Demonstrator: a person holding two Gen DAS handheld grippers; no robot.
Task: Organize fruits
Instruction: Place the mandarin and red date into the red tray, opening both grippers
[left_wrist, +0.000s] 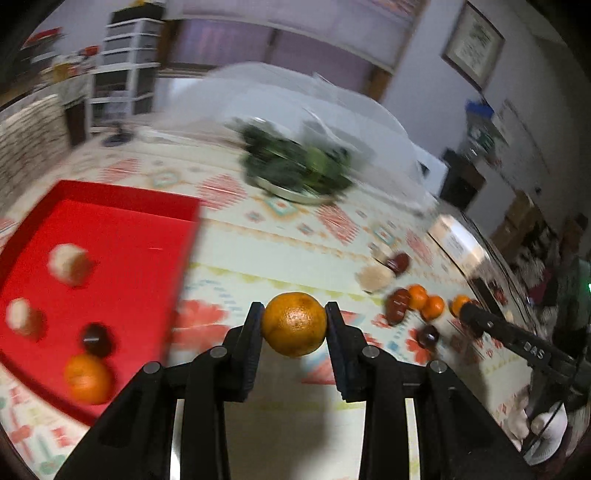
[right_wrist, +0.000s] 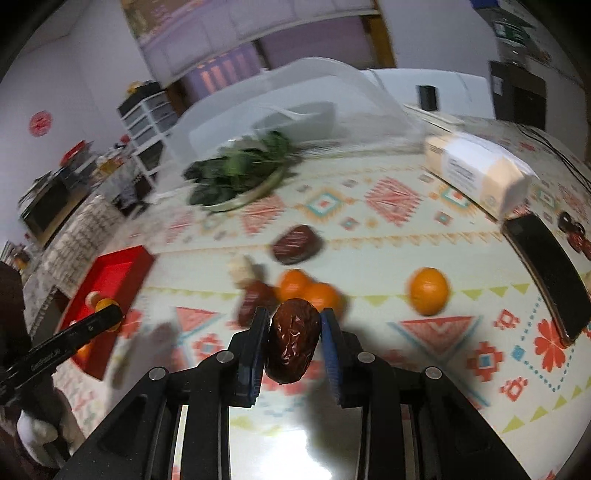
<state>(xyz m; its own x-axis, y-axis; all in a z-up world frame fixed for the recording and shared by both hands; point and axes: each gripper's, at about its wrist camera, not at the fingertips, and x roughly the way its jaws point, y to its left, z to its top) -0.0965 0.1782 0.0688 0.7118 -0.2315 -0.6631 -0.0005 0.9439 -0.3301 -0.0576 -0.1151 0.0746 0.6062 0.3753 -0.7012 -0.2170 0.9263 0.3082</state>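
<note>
My left gripper (left_wrist: 294, 325) is shut on an orange (left_wrist: 294, 324) and holds it above the patterned tablecloth, right of the red tray (left_wrist: 122, 236). The tray holds an orange (left_wrist: 88, 378), a dark date (left_wrist: 96, 339) and two pale round fruits (left_wrist: 69, 264). My right gripper (right_wrist: 294, 339) is shut on a wrinkled brown date (right_wrist: 293, 341), held above the cloth. Behind it lie two touching oranges (right_wrist: 308, 290), a single orange (right_wrist: 428, 291), more dates (right_wrist: 297, 244) and a pale fruit (right_wrist: 242, 269). The red tray (right_wrist: 110, 280) is at the left there.
A metal plate of dark leafy greens (left_wrist: 299, 170) stands at the back under a clear plastic cover (right_wrist: 295, 96). A cream carton (right_wrist: 476, 171) and a black phone (right_wrist: 550, 277) lie at the right. The other gripper's black arm (left_wrist: 517, 343) reaches in from the right.
</note>
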